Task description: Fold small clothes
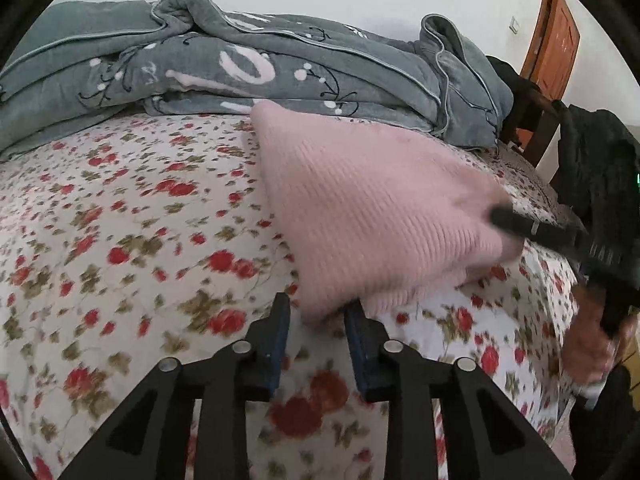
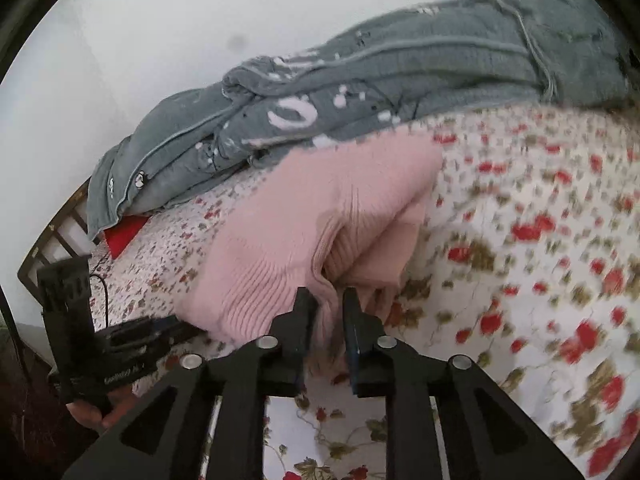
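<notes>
Sweater (image 1: 372, 208), pink ribbed knit, lies folded on the floral sheet (image 1: 120, 240), long axis running from the grey quilt (image 1: 240, 64) toward the grippers. No writing is readable. Left gripper (image 1: 318, 316) is partly open at its near corner, pads apart. Right gripper (image 2: 330, 308) is slightly open, a knit fold between its pads.
</notes>
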A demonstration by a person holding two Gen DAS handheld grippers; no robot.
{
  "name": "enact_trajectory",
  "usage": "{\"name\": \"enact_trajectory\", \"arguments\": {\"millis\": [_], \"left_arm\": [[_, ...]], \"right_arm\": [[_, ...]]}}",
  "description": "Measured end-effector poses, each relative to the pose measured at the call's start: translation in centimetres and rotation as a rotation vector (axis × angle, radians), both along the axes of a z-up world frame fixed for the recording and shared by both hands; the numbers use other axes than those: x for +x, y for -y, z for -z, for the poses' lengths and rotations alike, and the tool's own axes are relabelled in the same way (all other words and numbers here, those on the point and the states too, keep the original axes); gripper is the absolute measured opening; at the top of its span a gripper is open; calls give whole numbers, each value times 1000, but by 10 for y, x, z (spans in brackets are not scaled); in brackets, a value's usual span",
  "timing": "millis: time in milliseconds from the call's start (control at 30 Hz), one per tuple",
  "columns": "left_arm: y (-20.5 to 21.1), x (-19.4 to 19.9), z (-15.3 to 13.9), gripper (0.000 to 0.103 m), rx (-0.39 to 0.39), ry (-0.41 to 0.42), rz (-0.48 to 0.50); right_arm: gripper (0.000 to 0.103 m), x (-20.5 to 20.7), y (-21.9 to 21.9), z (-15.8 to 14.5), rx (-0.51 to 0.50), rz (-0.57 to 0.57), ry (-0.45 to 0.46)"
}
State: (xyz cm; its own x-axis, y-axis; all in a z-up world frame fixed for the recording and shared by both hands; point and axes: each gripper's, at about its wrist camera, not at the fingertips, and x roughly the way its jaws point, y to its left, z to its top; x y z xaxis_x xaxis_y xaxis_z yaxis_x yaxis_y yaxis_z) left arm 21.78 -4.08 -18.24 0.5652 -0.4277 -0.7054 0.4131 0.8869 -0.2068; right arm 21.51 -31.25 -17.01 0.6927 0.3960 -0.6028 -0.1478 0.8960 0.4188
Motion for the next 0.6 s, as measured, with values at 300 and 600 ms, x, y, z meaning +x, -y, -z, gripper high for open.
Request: {"name": "enact_trajectory", "arguments": {"millis": [300,600], "left_arm": [[-20,-5,-24,29,16,25,-59],[-17,15,-35,29,-17,14,-96]], "right_arm": [[15,40,-28,12,-243,76,-52],[15,26,-6,24,-156,75,-62]]}}
